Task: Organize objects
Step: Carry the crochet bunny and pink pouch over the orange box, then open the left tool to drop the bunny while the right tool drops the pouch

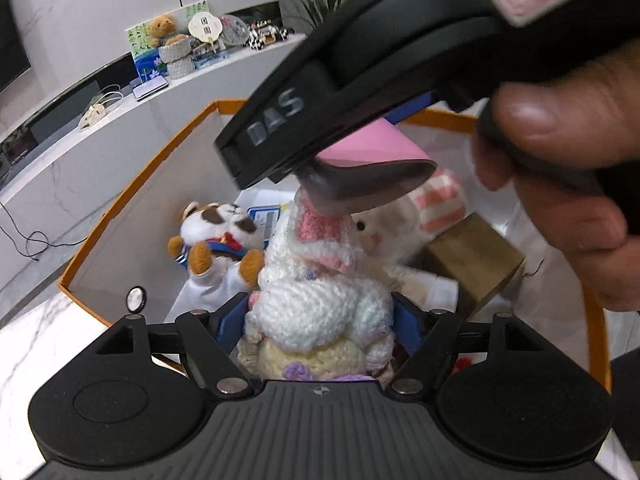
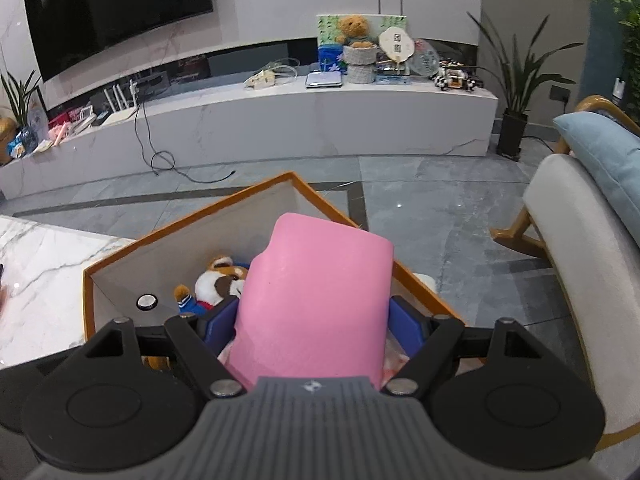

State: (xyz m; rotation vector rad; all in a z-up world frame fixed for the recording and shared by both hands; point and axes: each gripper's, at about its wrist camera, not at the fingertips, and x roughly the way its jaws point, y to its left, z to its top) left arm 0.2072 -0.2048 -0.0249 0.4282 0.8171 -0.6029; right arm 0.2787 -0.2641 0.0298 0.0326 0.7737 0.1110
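Currently left gripper (image 1: 320,320) straddles the white knitted bunny (image 1: 320,300), contact unclear, above the orange-rimmed box (image 1: 132,200), while right gripper (image 2: 312,328) clamps the pink block (image 2: 316,300), long axis forward, above the same box.

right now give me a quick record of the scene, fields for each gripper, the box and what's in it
left gripper: around a white crocheted doll, low over the box
right gripper: shut on a pink block, above the box
box: orange rim, pale walls, open top, on a marble table
in box: brown and white plush dog, pale plush toy, brown box
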